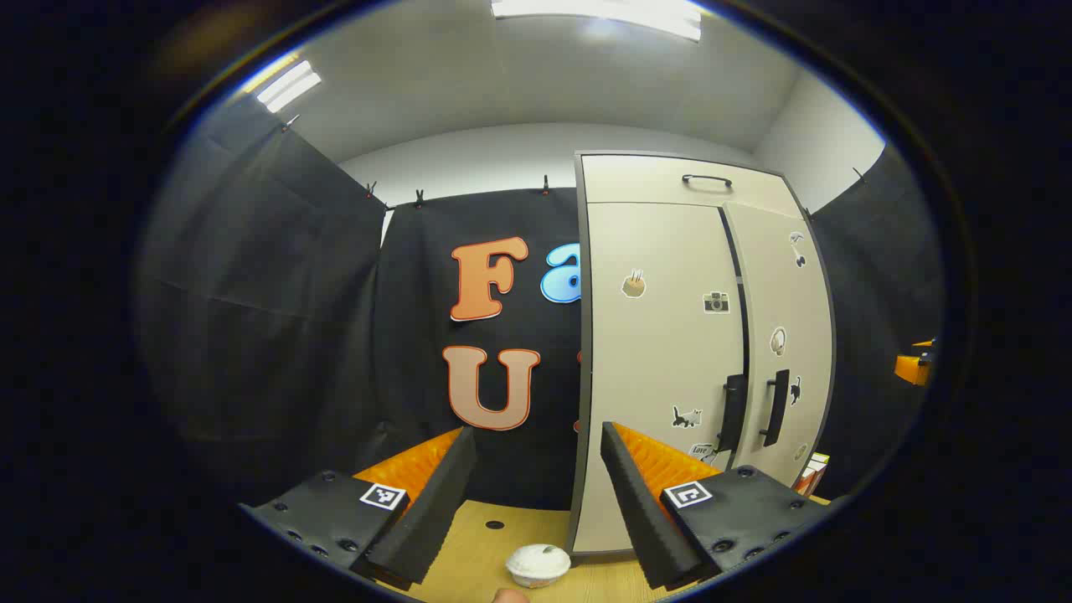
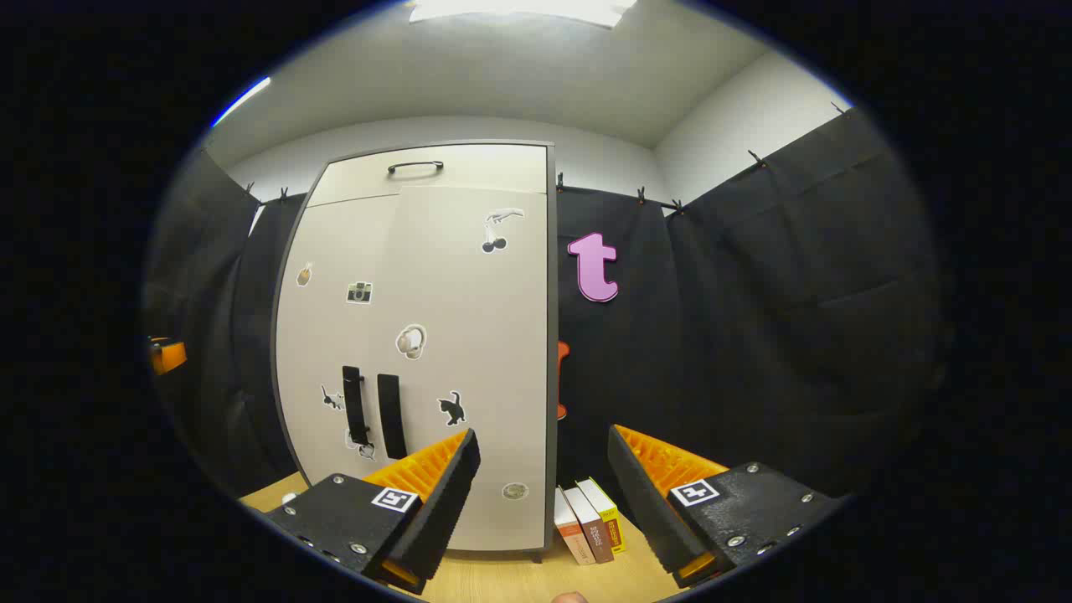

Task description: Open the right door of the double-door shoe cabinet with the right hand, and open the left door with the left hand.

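Looking through the left gripper view, the left gripper (image 1: 536, 494) hangs with jaws wide, holding nothing, well short of the cabinet (image 1: 662, 352). Two doors, two handles: left handle (image 1: 734, 412), right handle (image 1: 776, 408), close together, so grabbing the wrong one is the risk. One bowl (image 1: 538, 564) sits on the table (image 1: 469, 544) below, easy to knock. Switching to the right gripper view, the right gripper (image 2: 543, 494) is wide too, empty. Three books (image 2: 590, 519) lean beside the cabinet; a swinging right door (image 2: 477, 360) might catch them.
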`<state>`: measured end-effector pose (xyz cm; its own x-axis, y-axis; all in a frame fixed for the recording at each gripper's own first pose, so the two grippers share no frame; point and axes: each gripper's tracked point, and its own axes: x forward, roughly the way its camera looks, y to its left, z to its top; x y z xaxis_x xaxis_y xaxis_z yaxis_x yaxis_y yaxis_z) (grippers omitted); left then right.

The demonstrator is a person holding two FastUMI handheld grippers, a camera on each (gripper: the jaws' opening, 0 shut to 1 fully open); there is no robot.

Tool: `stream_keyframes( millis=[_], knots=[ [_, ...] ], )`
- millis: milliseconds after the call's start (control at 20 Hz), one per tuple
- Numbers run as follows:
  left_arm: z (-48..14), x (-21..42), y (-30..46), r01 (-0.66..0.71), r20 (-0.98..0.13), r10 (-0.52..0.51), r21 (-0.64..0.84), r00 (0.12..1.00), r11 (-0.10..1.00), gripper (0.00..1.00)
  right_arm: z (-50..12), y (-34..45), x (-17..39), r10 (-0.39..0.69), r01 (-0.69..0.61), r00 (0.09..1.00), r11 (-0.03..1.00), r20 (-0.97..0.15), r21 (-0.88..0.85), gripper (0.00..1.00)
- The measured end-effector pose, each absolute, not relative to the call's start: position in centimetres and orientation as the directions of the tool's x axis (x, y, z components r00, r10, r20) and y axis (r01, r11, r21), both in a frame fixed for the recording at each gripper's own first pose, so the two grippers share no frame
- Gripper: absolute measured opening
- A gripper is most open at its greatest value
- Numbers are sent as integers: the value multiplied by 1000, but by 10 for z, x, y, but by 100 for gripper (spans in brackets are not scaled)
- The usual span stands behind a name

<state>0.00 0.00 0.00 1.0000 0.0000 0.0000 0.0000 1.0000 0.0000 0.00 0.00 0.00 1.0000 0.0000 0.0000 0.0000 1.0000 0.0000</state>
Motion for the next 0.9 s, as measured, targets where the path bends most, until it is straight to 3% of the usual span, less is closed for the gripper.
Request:
stream_keyframes(
  millis=[250, 900],
  knots=[
    [-3, 1, -2, 37, -24, -37, -16, 999, 999, 96, 2, 1, -3, -5, 5, 1000, 1000, 3, -3, 94],
    [-4, -2, 1, 18, -24, -18, -12, 1000, 1000, 96, 4, 3, -10, -33, 33, 999, 999, 9, -20, 94]
  ],
)
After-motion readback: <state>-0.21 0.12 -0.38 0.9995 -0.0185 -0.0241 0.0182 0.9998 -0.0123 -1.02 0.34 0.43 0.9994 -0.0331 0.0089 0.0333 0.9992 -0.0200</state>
